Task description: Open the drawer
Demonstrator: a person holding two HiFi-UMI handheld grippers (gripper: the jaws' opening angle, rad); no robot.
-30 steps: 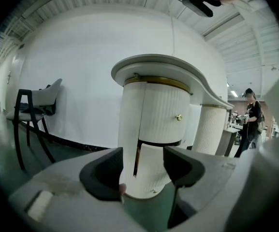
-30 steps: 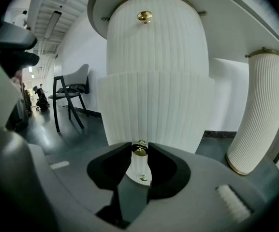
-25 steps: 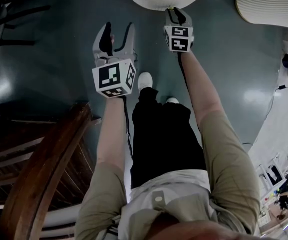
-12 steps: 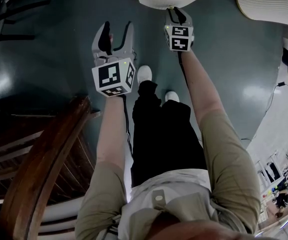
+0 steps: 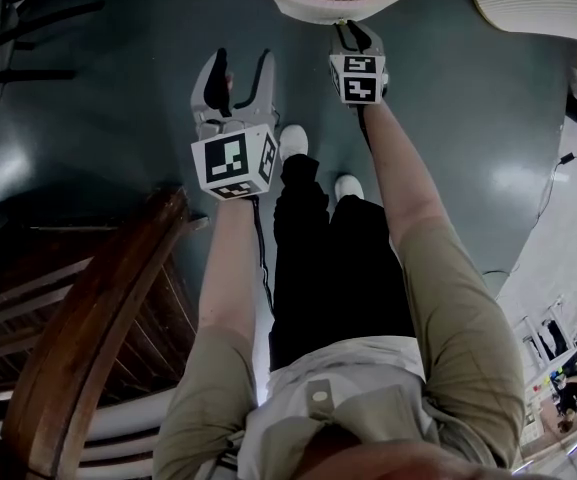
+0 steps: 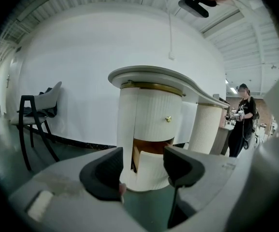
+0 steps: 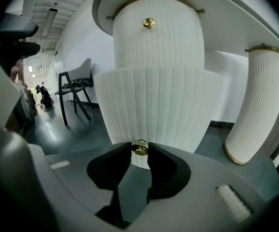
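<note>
the left tongs [image 5: 236, 66] hang released and empty at eleven o'clock in the head view, jaws wide, aimed at the cabinet from a little way off. the right tongs [image 7: 140, 153] are clenched on the small brass knob [image 7: 139, 150] of the lower drawer [image 7: 154, 105]. that drawer stands partly pulled out of the white fluted cabinet [image 6: 125, 124], at twelve o'clock in the head view, its wooden inside showing.

the step in hand looks like the pull itself, roughly midway. to do it well, draw straight back along the drawer's run, level and without twisting. the knob is small and round and could slip from the pads, so a steady pull should serve better than a jerk. the upper drawer [image 7: 154, 42] is shut.

the floor [image 5: 98, 118] is dark, glossy green-grey. a dark chair [image 6: 35, 115] stands at nine o'clock in the left gripper view. what looks like a curved wooden chair back [image 5: 88, 318] sits at seven o'clock in the head view. a fluted column [image 7: 255, 110] rises at three o'clock in the right gripper view.
</note>
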